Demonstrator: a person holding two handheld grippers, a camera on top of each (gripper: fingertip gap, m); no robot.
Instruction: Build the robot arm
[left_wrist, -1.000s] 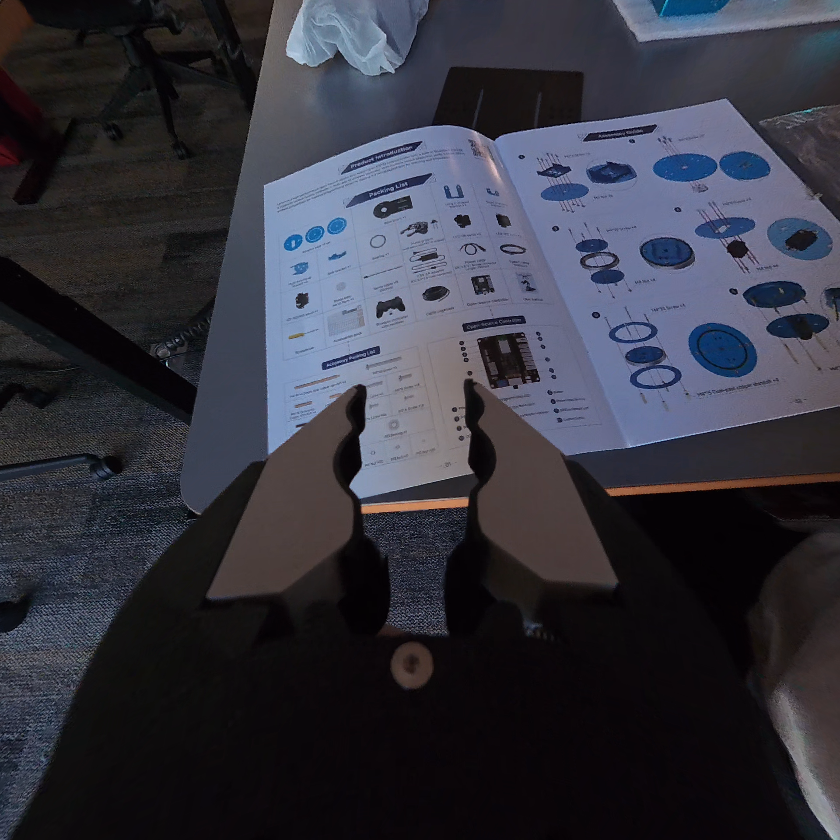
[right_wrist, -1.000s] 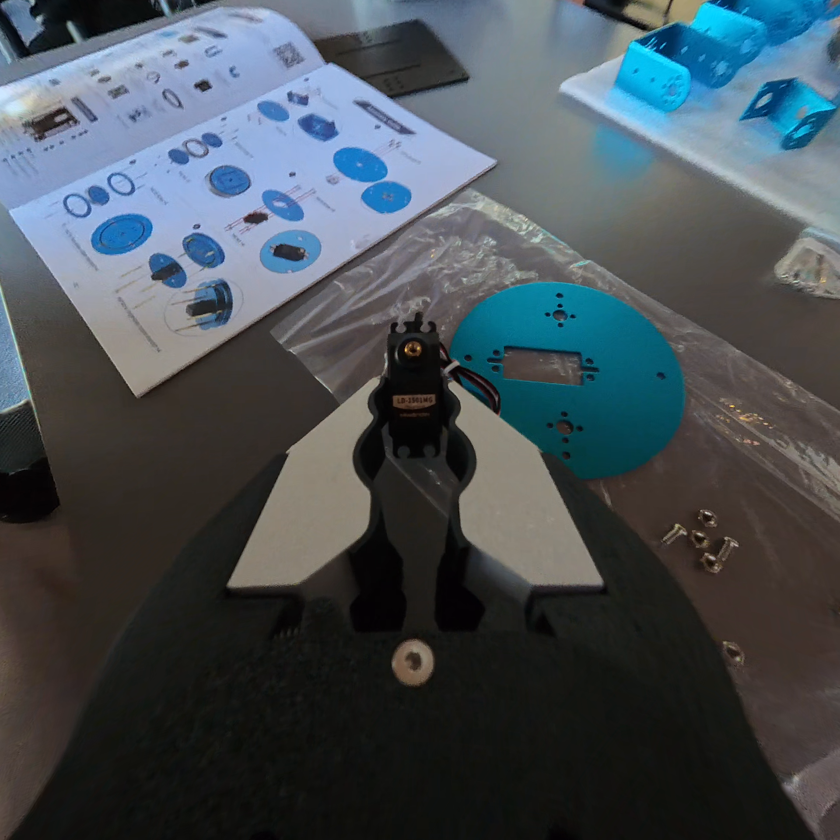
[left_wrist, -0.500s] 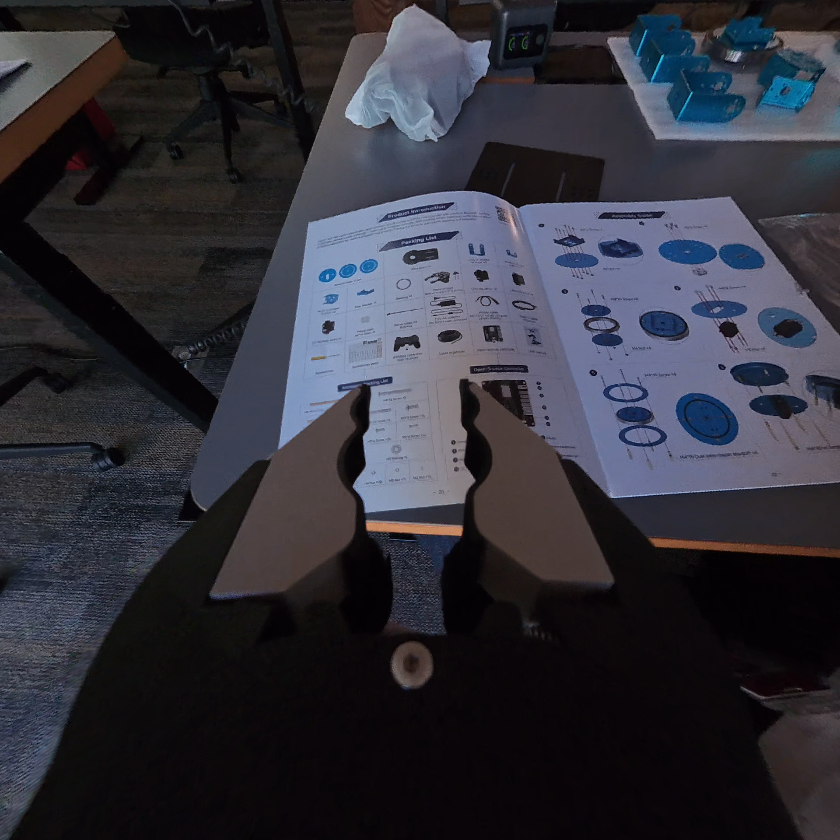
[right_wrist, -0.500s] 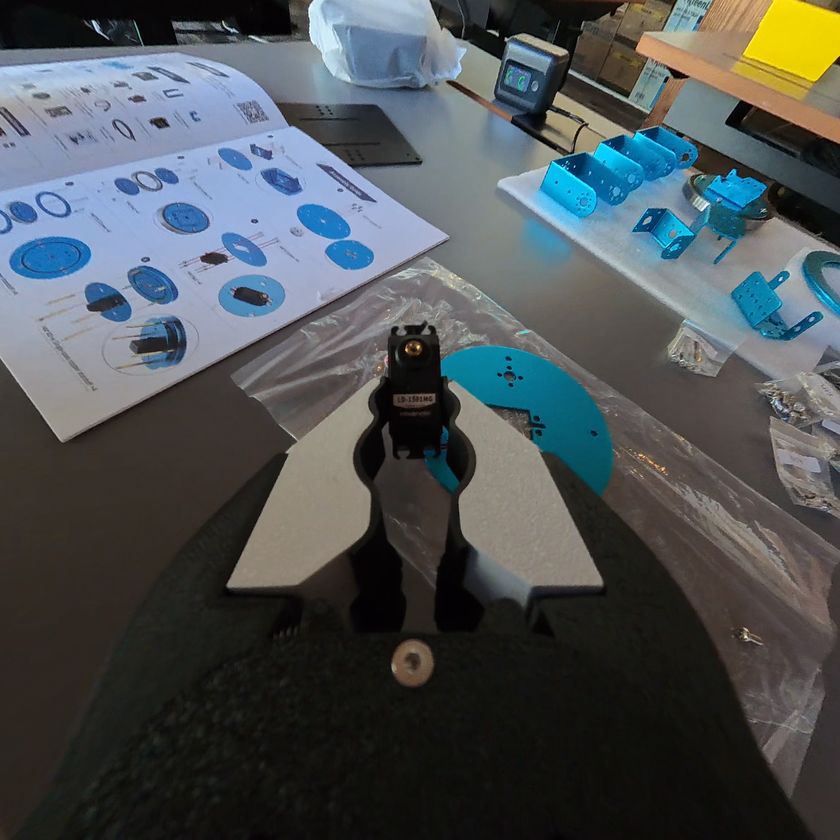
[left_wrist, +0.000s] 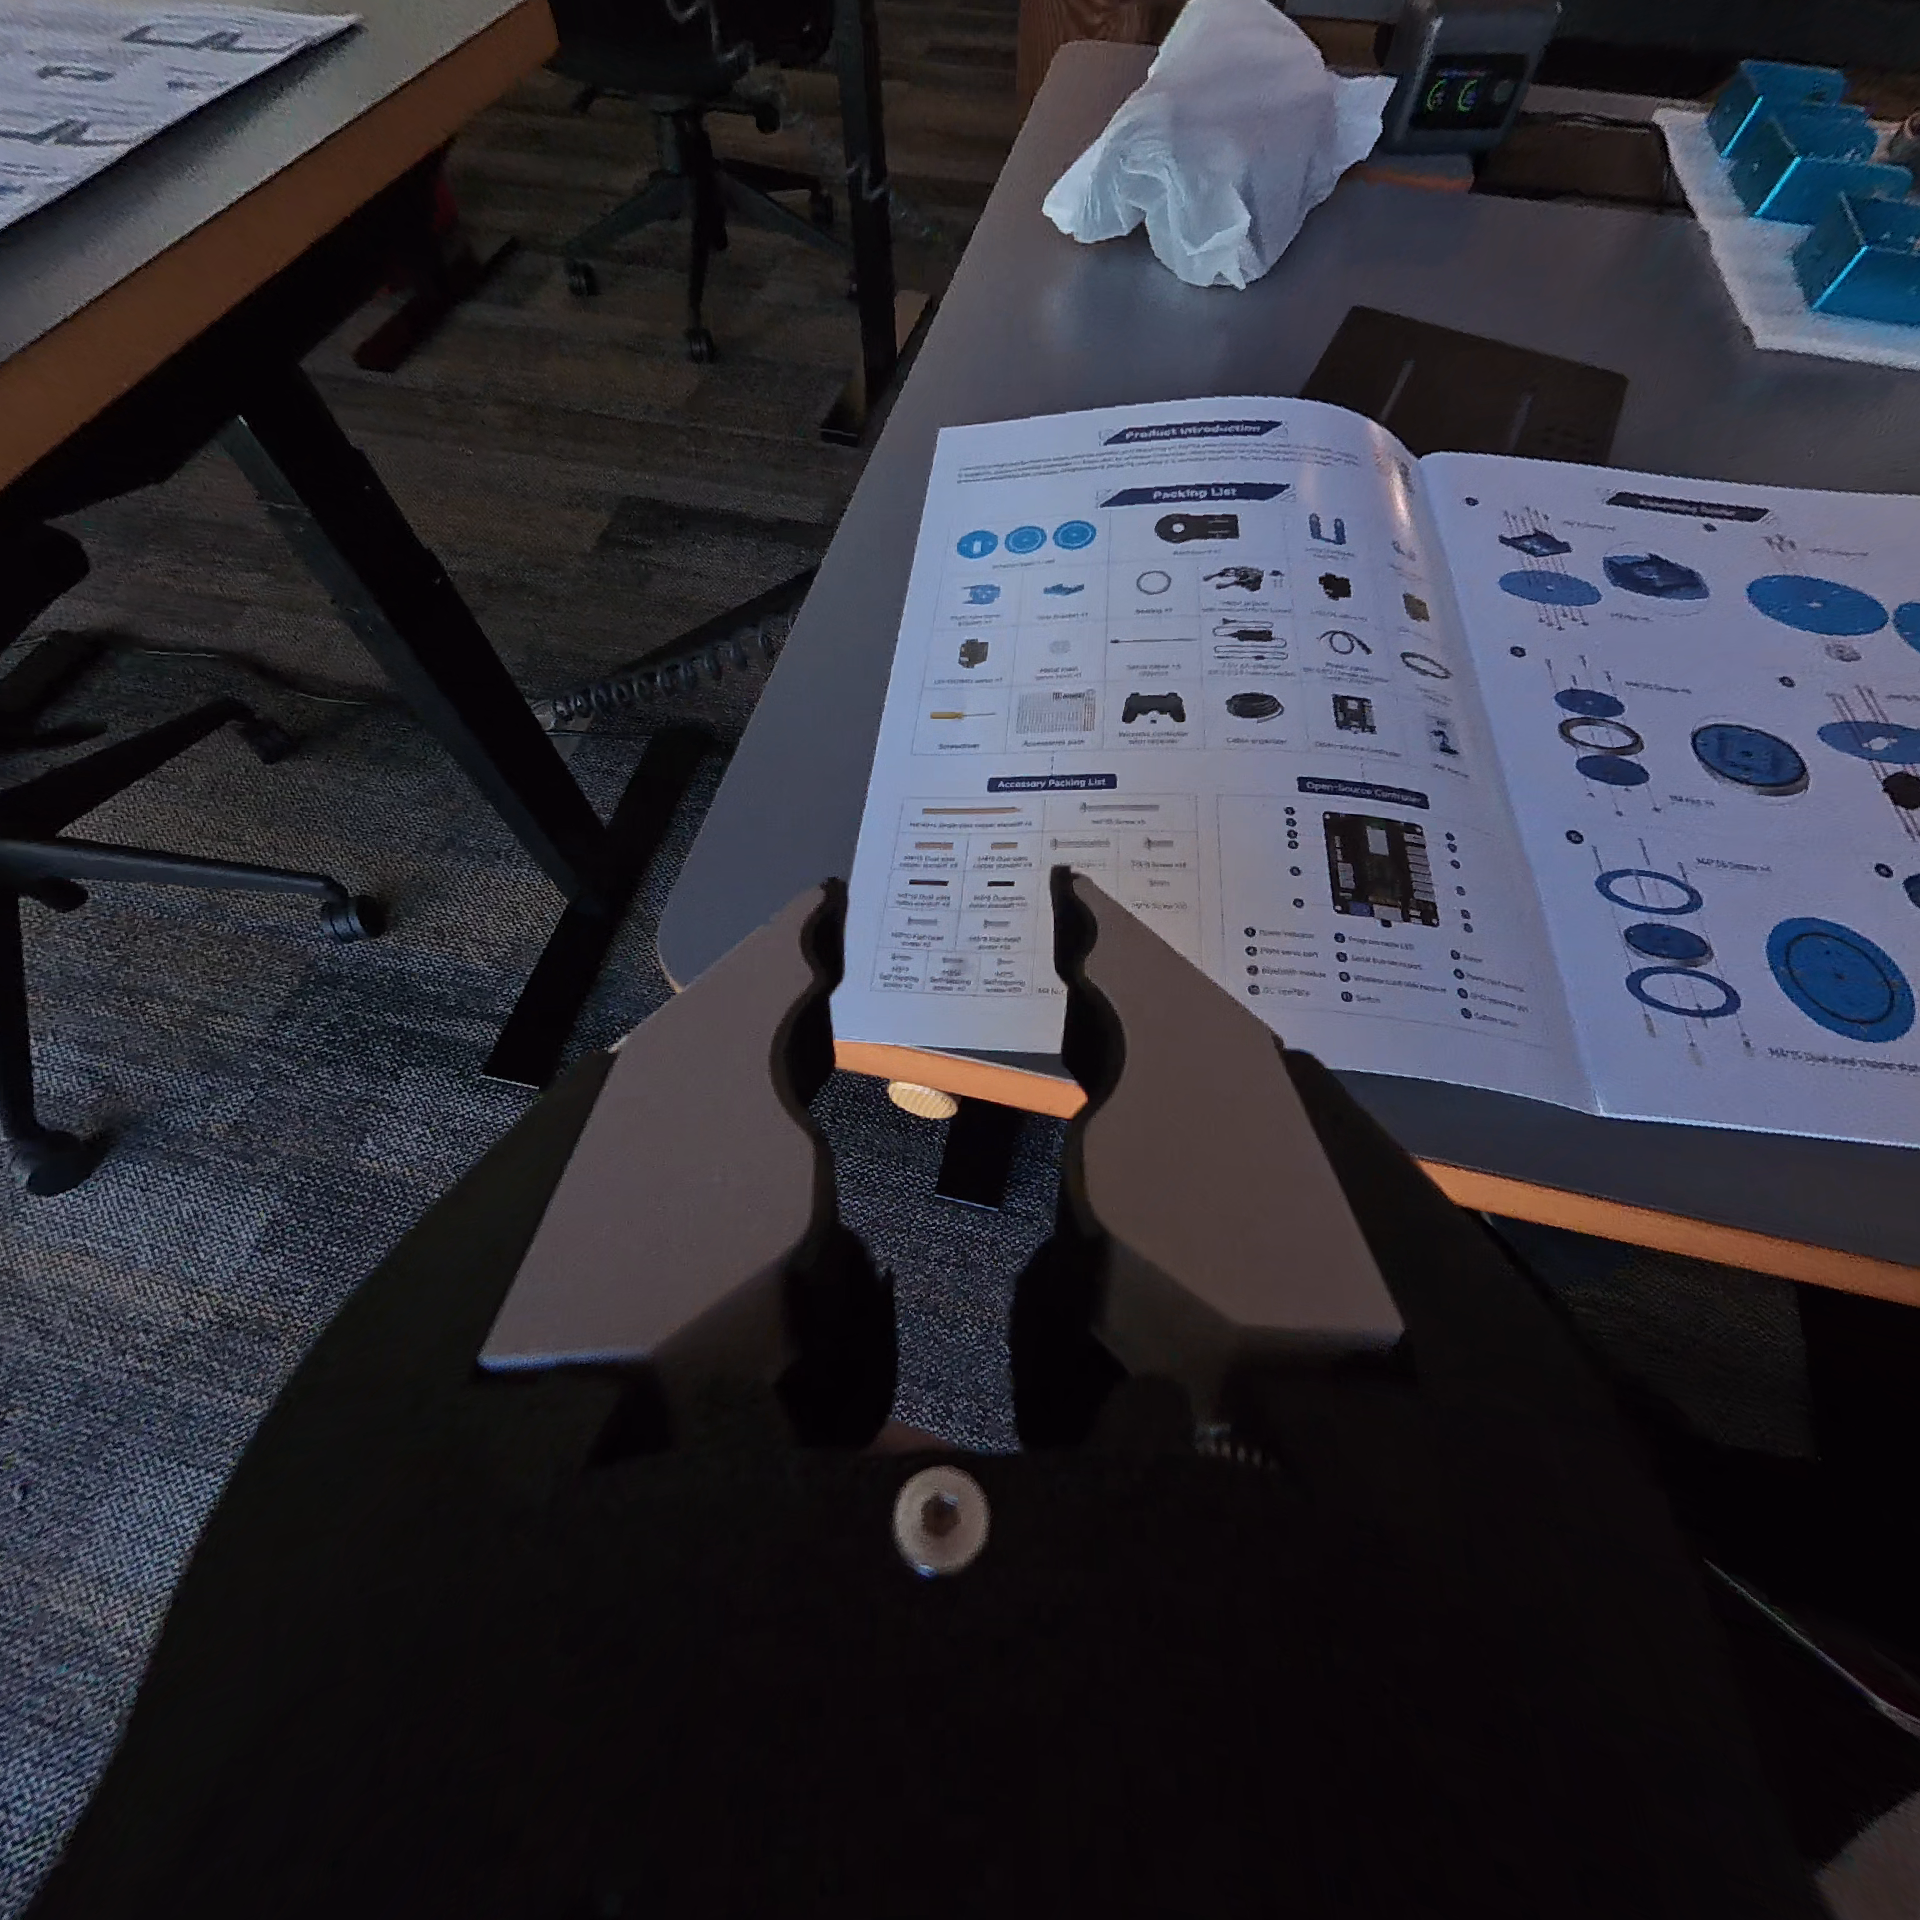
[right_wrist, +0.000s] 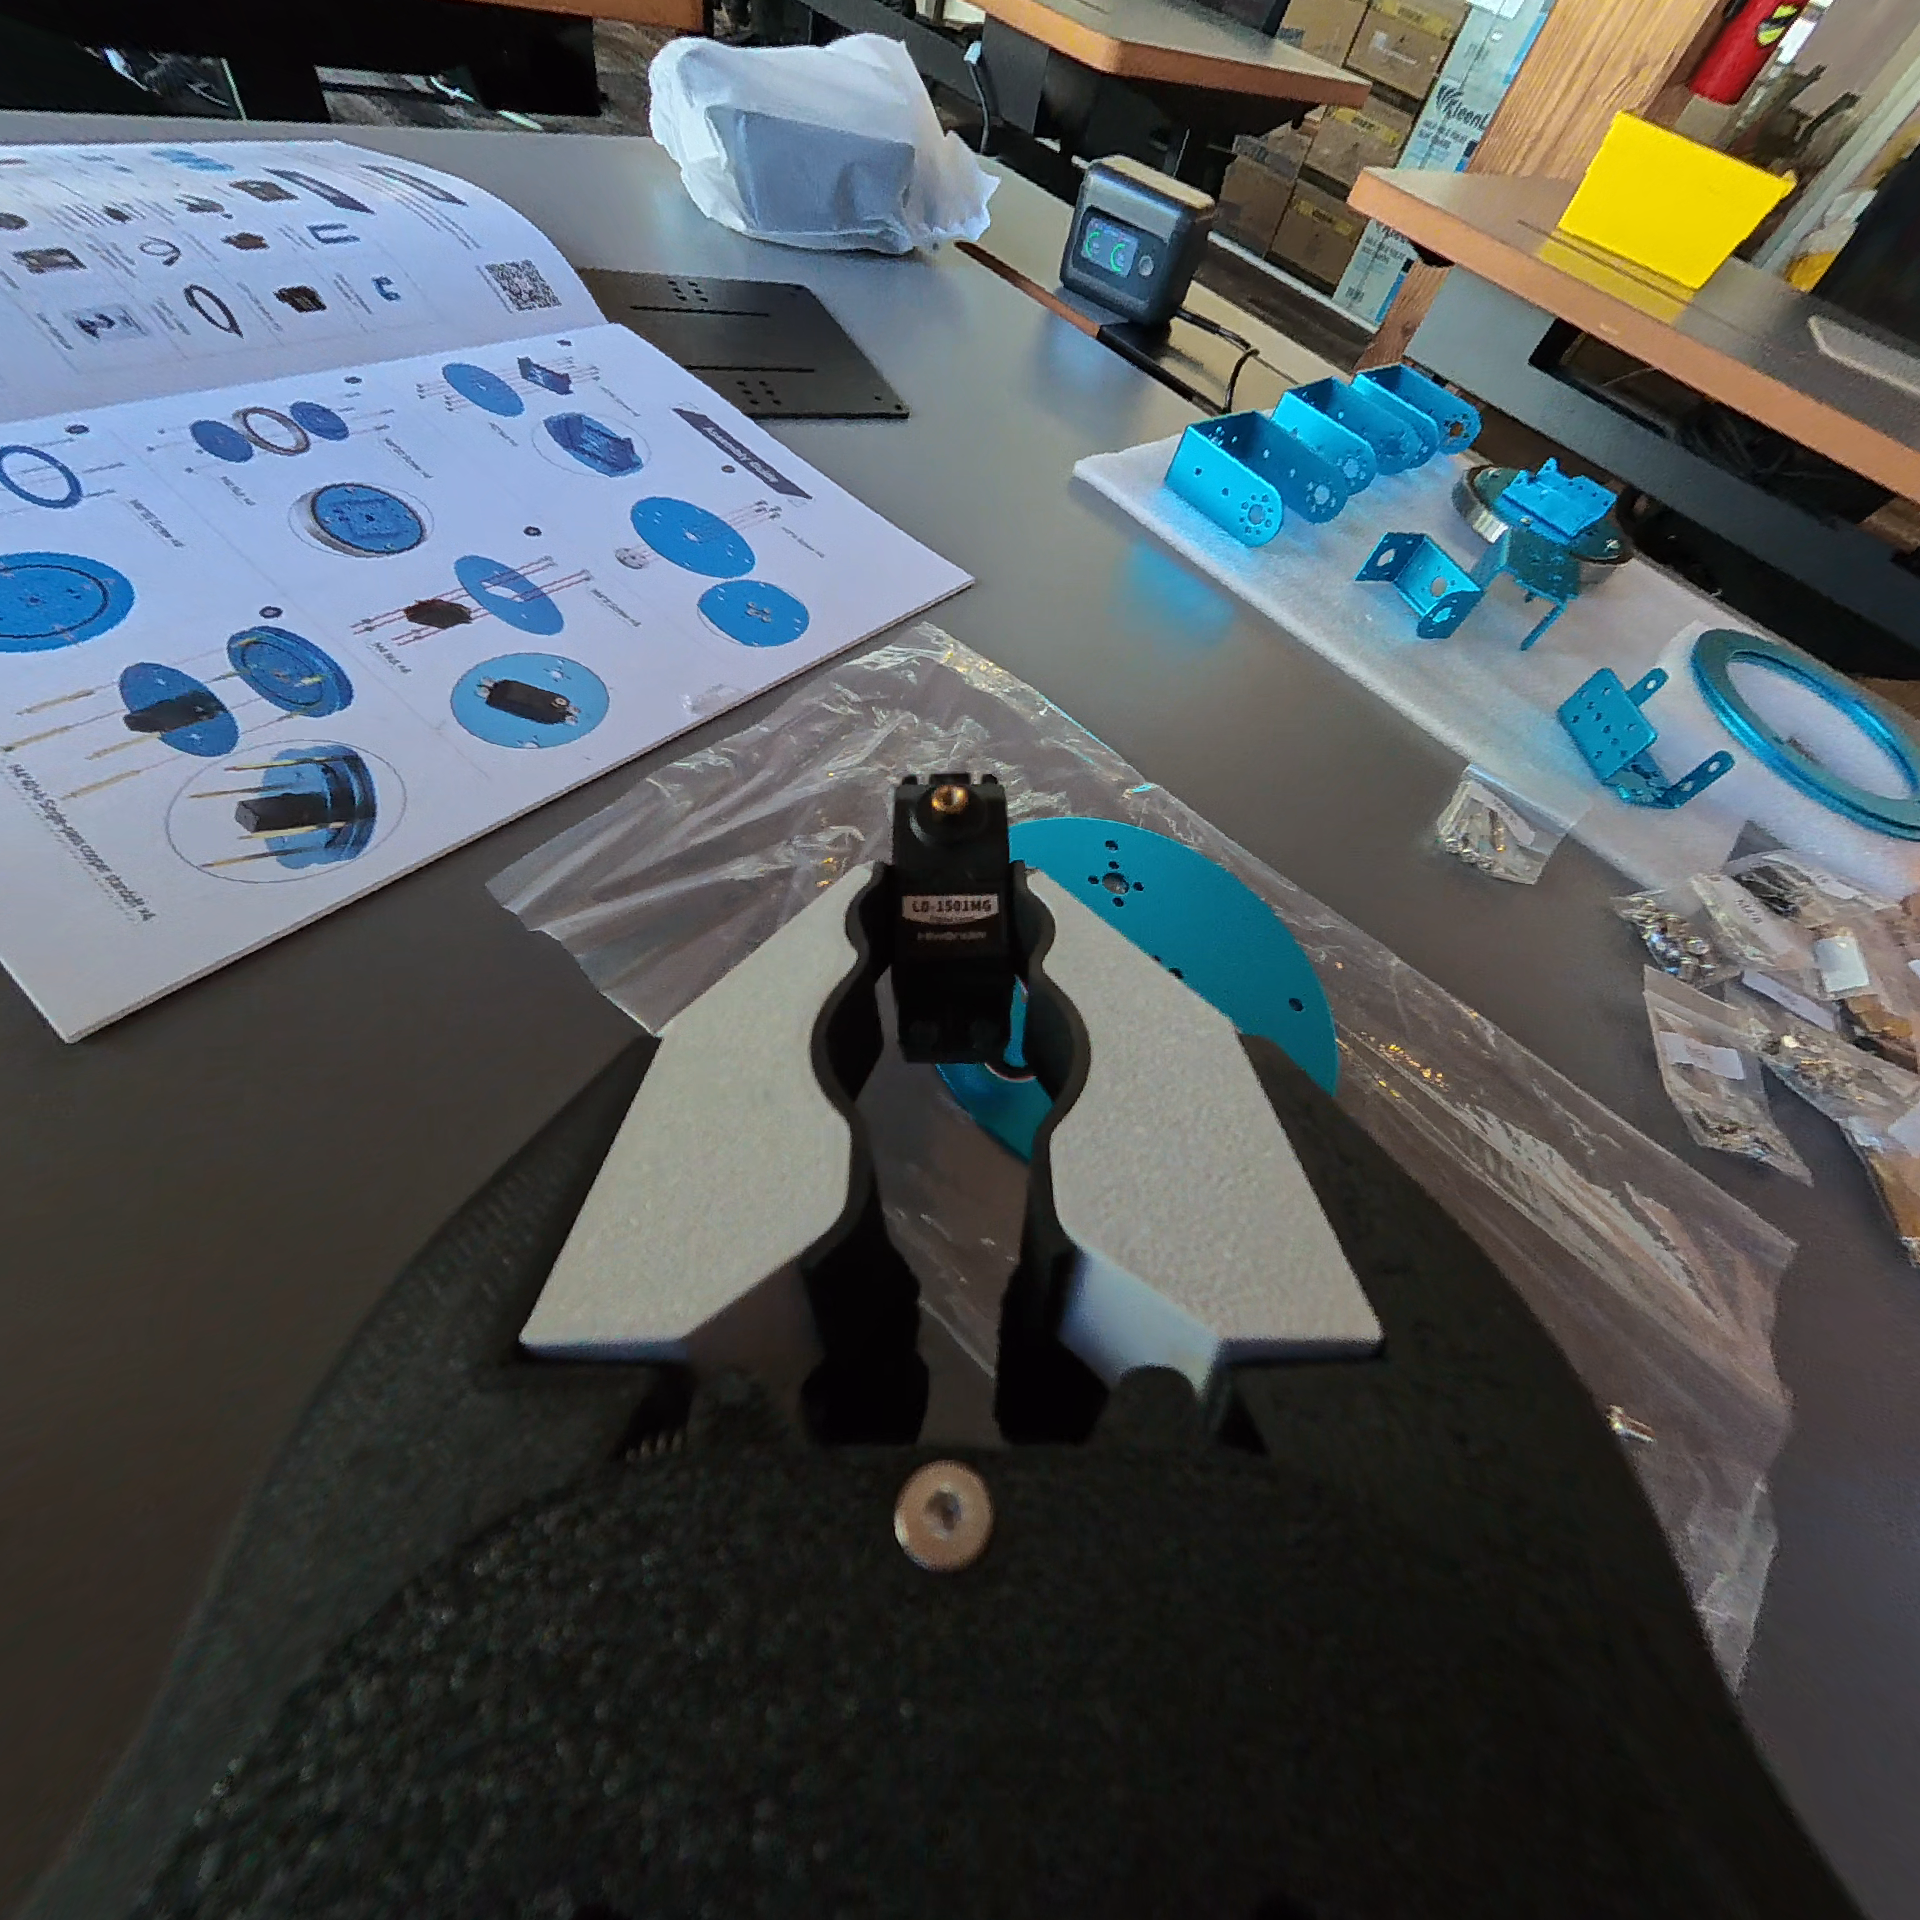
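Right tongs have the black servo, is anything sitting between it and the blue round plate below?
Nothing visible does. The right tongs hold the black servo above the blue round plate, which lies bare atop the clear plastic bag. The tongs themselves hide part of the plate.

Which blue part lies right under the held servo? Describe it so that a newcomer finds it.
On the grey table, right of the open manual, lies a clear plastic bag. The blue disc rests on it: flat and round, unlike the folded brackets behind.

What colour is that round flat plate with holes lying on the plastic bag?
The round plate is bright blue, seen best in the right wrist view, partly behind the right gripper.
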